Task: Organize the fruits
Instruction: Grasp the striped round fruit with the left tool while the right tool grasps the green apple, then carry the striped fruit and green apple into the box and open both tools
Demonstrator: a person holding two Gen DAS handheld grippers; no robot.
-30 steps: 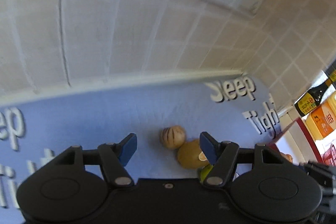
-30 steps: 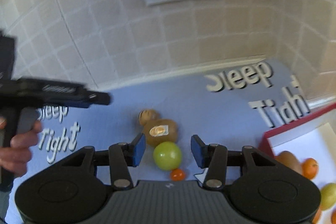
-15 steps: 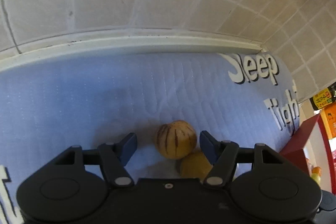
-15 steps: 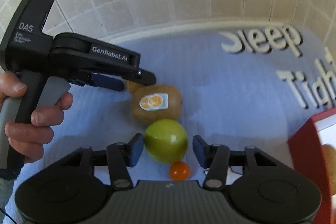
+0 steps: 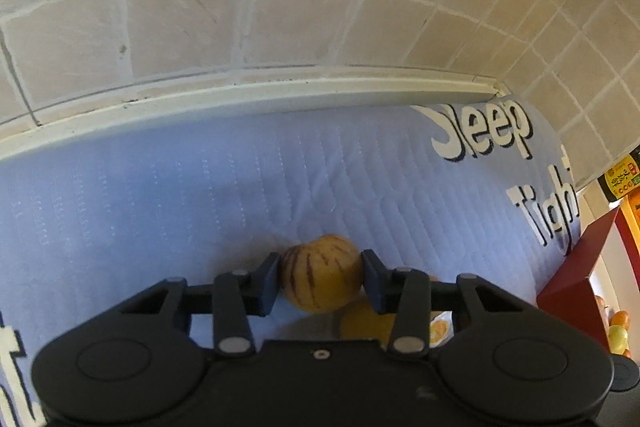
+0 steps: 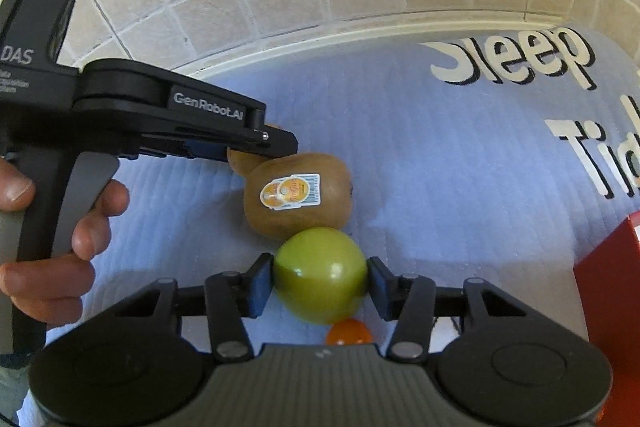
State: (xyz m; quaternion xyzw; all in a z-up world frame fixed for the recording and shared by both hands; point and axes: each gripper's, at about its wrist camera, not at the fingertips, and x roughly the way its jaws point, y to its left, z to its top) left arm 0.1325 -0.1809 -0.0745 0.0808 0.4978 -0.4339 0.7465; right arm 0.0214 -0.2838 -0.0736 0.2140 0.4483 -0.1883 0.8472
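1. Left gripper [image 5: 321, 277]: just closed, clamped on striped fruit [image 5: 322, 273] on the blue mat [image 5: 200, 195]
2. Right gripper [image 6: 320, 281]: closed further, pinching green apple [image 6: 320, 273]
3. Risk: kiwi [image 6: 298, 201] and cherry tomato [image 6: 347, 332], touching the apple, may be set rolling when it is lifted

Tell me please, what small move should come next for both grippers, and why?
Probably lift both straight up. The left gripper has just closed its jaws on the striped fruit, and the right gripper on the green apple. Both fruits rest on the blue mat and touch the kiwi, so sliding sideways might push it.
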